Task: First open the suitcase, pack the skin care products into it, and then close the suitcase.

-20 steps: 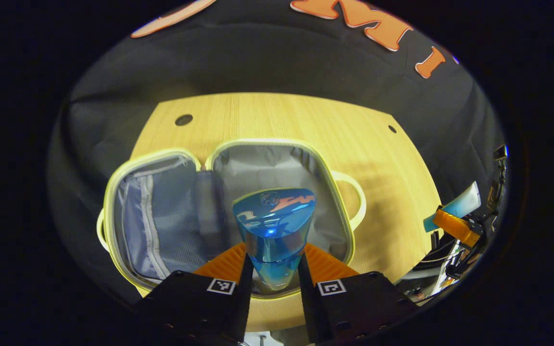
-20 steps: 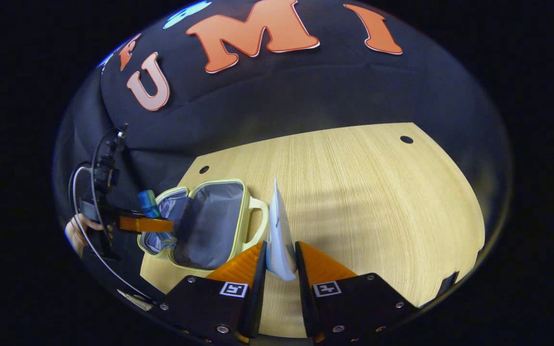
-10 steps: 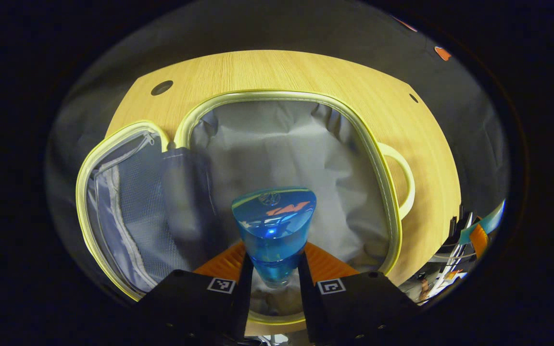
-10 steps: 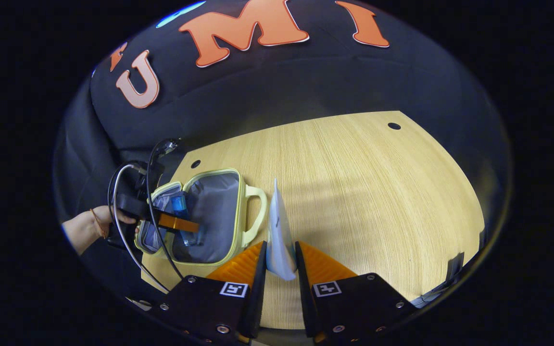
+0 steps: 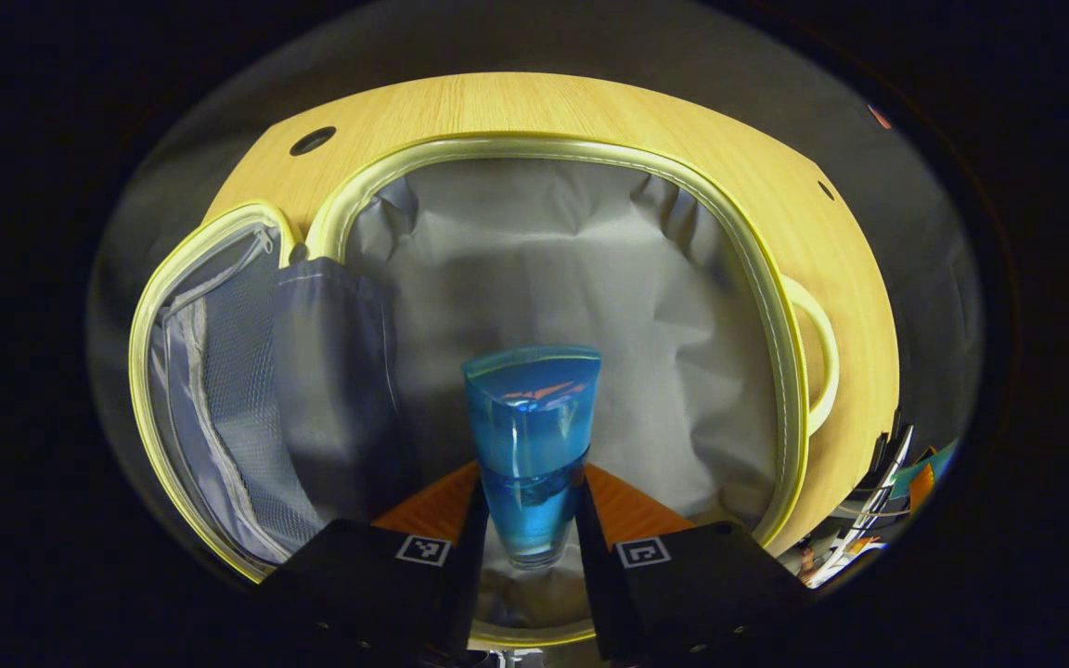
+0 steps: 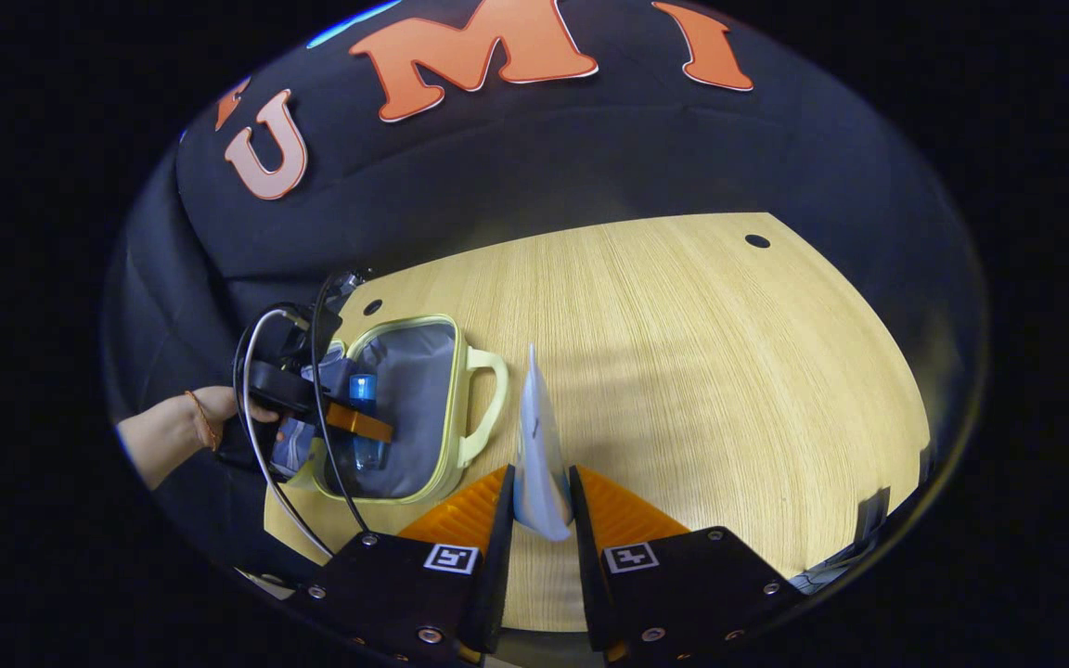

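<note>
The small pale-yellow suitcase (image 6: 405, 408) lies open at the near left edge of the light wooden table (image 6: 701, 371), its grey lining (image 5: 553, 269) bare; broad tabletop stays free to its right. The left gripper (image 5: 528, 520) clamps a translucent blue bottle (image 5: 531, 436) over the grey compartment. The right gripper (image 6: 541, 520) pinches a white flat tube (image 6: 537, 445) above the table, just right of the suitcase handle (image 6: 490, 399).

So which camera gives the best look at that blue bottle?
The left gripper view: the blue bottle sits close and large, pinched by the left hand-held gripper over the open suitcase. In the right gripper view the bottle looks small and far off, partly hidden.
</note>
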A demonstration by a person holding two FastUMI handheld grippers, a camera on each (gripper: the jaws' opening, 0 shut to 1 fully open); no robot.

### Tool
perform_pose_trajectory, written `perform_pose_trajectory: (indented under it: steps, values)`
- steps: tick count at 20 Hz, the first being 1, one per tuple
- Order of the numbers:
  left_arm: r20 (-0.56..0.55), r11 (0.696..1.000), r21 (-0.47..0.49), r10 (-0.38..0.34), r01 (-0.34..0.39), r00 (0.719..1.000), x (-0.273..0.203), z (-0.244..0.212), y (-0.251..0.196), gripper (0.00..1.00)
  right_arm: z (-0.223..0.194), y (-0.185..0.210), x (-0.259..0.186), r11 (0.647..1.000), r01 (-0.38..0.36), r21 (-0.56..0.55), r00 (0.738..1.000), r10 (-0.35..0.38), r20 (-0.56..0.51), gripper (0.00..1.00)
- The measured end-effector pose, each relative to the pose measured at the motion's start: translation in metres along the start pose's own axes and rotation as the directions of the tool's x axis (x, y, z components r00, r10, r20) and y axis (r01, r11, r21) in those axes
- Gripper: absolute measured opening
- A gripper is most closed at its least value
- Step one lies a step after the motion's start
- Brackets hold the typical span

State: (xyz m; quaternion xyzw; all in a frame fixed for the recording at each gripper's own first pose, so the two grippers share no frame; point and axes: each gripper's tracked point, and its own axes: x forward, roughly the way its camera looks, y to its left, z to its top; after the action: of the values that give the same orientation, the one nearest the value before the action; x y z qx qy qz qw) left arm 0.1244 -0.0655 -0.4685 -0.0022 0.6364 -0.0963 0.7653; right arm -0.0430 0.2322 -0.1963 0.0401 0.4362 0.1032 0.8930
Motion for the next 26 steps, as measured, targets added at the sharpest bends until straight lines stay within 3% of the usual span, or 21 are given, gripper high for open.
perform_pose_trajectory:
  steps: [1, 3, 9, 12, 15, 18, 23, 26]
  values:
    - [0.016, 0.999, -0.015, -0.048, 0.049, 0.999, -0.005, 0.002, -0.013, 0.67, 0.002, 0.001, -0.002, 1.000, 0.000, -0.004, 1.000, 0.000, 0.007, 0.35]
    - [0.042, 0.999, 0.003, -0.054, 0.054, 0.998, -0.016, 0.004, -0.022, 0.98, 0.006, 0.002, -0.004, 1.000, 0.000, -0.008, 1.000, 0.000, 0.014, 0.35]
    - [0.196, 0.996, 0.036, -0.087, 0.082, 0.977, -0.071, 0.012, -0.027, 0.98, 0.029, 0.020, -0.004, 0.998, -0.032, -0.049, 0.999, 0.034, 0.031, 0.35]
    - [0.314, 0.994, 0.027, -0.110, 0.107, 0.943, -0.111, 0.013, -0.018, 0.98, 0.048, 0.053, 0.003, 0.993, -0.088, -0.083, 0.996, 0.090, 0.020, 0.35]
    - [0.415, 0.997, 0.007, -0.070, 0.074, 0.907, -0.146, 0.009, 0.015, 0.98, 0.063, 0.101, 0.025, 0.973, -0.158, -0.168, 0.987, 0.152, -0.044, 0.35]
    - [0.447, 0.998, -0.051, -0.008, 0.035, 0.895, -0.164, -0.009, 0.058, 0.98, 0.047, 0.148, 0.057, 0.958, -0.261, -0.117, 0.951, 0.234, -0.204, 0.35]
    - [0.478, 0.992, -0.118, 0.009, 0.054, 0.878, -0.175, -0.037, 0.108, 0.98, 0.005, 0.160, 0.117, 0.970, -0.200, -0.136, 0.905, 0.130, -0.404, 0.35]
    - [0.480, 0.993, -0.117, 0.026, 0.034, 0.877, -0.178, -0.042, 0.130, 0.98, -0.023, 0.160, 0.135, 0.970, -0.198, -0.138, 0.857, 0.103, -0.505, 0.35]
